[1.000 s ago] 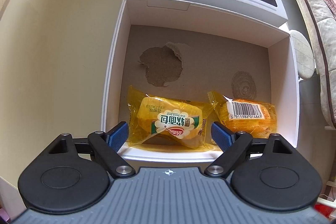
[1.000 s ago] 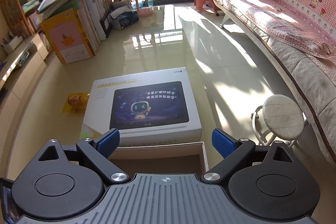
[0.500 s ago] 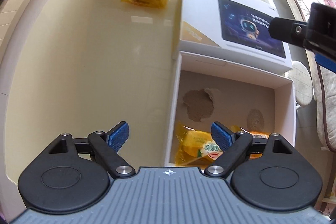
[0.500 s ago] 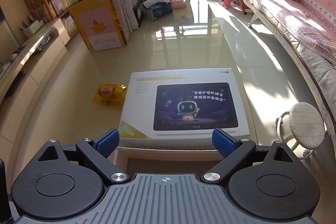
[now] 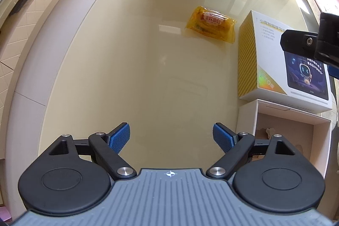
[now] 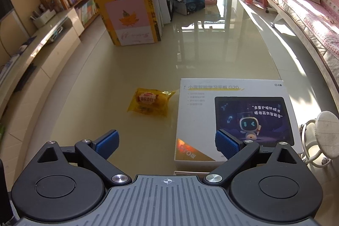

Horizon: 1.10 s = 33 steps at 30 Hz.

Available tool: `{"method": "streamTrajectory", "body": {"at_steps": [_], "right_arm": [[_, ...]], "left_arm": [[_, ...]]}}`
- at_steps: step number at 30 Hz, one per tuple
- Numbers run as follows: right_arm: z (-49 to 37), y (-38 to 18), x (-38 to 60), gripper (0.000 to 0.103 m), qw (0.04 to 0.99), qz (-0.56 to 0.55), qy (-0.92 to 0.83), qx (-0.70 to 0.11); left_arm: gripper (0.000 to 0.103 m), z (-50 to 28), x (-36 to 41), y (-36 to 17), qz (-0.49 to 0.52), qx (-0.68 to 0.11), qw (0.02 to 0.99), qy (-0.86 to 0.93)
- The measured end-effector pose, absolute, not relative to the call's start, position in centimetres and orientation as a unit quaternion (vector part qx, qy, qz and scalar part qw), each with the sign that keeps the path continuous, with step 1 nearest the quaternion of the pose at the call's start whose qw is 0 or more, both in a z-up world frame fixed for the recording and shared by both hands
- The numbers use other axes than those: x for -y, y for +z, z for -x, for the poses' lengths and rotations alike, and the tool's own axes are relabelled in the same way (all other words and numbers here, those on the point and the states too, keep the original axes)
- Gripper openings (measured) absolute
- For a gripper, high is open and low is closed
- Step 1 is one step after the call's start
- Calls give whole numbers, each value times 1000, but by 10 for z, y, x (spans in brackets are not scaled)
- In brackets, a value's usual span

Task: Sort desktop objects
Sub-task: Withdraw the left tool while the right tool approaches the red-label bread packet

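A yellow bread packet [image 5: 210, 24] lies on the glossy beige table, left of the white tablet box lid [image 5: 273, 56]; it also shows in the right wrist view [image 6: 150, 104], beside the lid [image 6: 233, 120]. The open white box [image 5: 284, 130] sits near the lid at the right edge; its contents are hidden here. My left gripper [image 5: 171, 138] is open and empty over bare table, well short of the packet. My right gripper [image 6: 167, 144] is open and empty, above the table near the lid's left edge. Part of the right gripper [image 5: 313, 43] shows over the lid.
A stack of books with a yellow cover [image 6: 129, 14] stands at the table's far end. A low TV cabinet [image 6: 31, 52] runs along the left. A sofa [image 6: 307, 10] and a small white stool [image 6: 325, 126] are on the right.
My left gripper has swung left and away from the open box with its two packets, now facing the loose packet. My right gripper has shifted left, bringing that packet more into view.
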State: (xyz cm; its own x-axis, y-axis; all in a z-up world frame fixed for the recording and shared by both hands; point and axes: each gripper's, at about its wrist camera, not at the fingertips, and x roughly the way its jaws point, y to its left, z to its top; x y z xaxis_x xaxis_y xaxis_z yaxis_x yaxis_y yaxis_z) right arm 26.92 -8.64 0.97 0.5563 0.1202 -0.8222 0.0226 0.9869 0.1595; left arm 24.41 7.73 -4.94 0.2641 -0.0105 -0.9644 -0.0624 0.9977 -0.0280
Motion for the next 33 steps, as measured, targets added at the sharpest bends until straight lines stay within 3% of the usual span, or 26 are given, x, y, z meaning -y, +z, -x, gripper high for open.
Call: {"method": "streamTrajectory", "body": {"at_steps": [33], "right_arm": [[-417,-86,7,103,832,-51,-18,-552]], "left_arm": [[103,-290,-141,-89,41,-629,776,24]]}}
